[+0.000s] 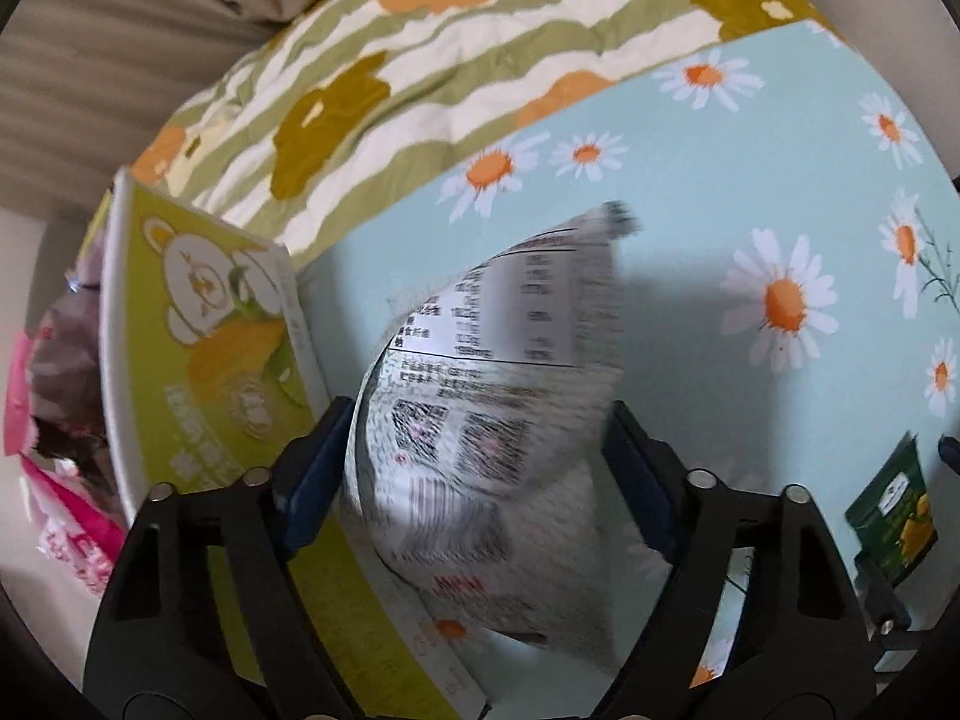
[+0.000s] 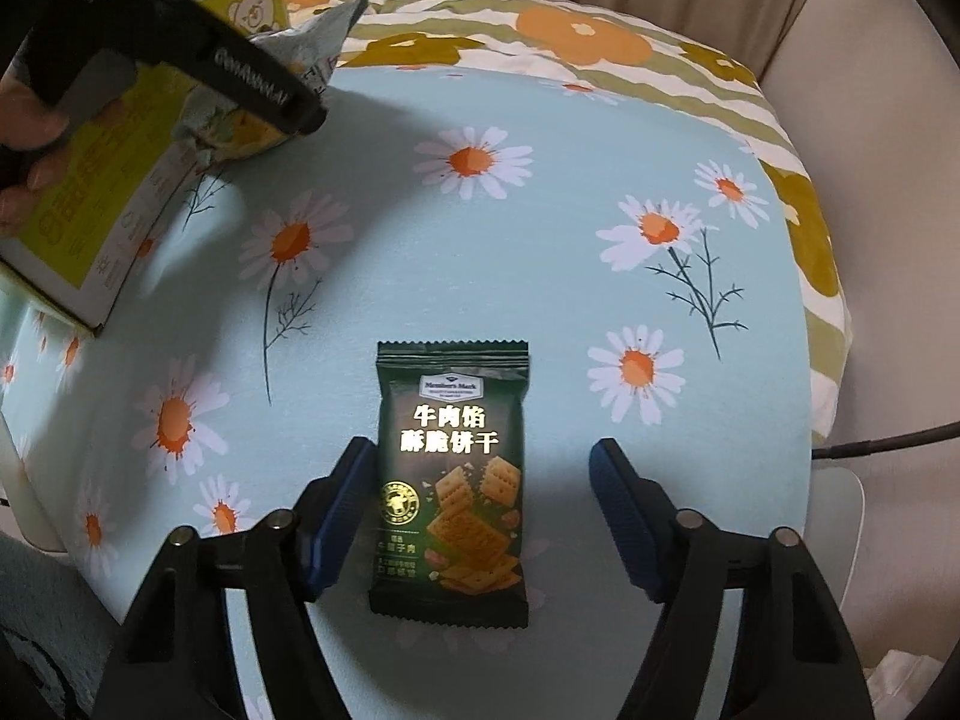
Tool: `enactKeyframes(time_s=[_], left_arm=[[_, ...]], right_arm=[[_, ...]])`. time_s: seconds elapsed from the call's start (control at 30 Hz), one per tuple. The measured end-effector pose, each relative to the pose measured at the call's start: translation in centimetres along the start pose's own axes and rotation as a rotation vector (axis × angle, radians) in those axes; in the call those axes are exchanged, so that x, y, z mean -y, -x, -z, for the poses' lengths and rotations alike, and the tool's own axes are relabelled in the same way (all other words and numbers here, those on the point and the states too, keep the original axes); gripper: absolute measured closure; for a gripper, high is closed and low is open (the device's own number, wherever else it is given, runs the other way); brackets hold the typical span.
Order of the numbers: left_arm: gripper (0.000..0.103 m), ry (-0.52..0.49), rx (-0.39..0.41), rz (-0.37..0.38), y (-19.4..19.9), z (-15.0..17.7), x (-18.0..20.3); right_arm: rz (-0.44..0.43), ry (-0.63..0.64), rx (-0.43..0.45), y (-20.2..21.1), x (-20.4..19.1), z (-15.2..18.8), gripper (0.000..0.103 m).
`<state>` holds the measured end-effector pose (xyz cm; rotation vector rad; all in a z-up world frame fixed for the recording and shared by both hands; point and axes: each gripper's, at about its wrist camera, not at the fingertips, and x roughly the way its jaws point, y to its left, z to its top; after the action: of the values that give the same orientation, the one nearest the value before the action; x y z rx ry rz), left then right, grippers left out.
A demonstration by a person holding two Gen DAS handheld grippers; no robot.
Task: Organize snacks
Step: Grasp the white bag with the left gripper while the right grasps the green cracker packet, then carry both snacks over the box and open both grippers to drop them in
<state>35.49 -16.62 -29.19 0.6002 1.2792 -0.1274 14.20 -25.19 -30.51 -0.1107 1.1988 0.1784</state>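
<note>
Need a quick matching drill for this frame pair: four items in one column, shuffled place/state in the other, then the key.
1. white snack bag
2. dark green cracker packet
3. yellow-green bear box
4. flowered quilt

A. lies flat between open pads
B. stands beside the white bag
C. squeezed between blue pads of the left claw
D. beyond the daisy cloth

Pairs: 1-C, 2-A, 3-B, 4-D

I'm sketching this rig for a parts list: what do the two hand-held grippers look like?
Both match: the left hand-held gripper and right hand-held gripper have matte black plastic linkage arms with silver pivot pins and ribbed dark blue pads. Seen from outside, the left one carries white lettering along a black arm.
</note>
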Motion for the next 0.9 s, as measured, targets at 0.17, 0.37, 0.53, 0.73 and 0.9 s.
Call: enactKeyframes(time_s=[0.17,0.37,0.53,0.73,0.9], left_arm=[[0.046,0.014,-0.019,0.026,-0.4,0.2,-0.1],[0.061,0.008,0.014,0.055,0.4,0.5,0.1],[0.061,0.007,0.049,0.090,1.8,1.0,0.4],[0.061,0.029,0.108,0.127,5.1,1.6,0.5],[0.061,0.065,0.167,0.152,8.8,2.6,0.1]], right_arm=[[0.007,-0.022,0.009,0.2,-0.1,0.0,0.049],[0.008,-0.035,0.017,0.3,-0.1,-0.3,0.062],[0.011,-0.044,0.019,0.3,0.1,-0.5,0.062],[0.009,-0.080,0.049,1.9,1.2,-0.4,0.062],[0.012,-0.104,0.105,4.9,2.4,-0.8,0.062]])
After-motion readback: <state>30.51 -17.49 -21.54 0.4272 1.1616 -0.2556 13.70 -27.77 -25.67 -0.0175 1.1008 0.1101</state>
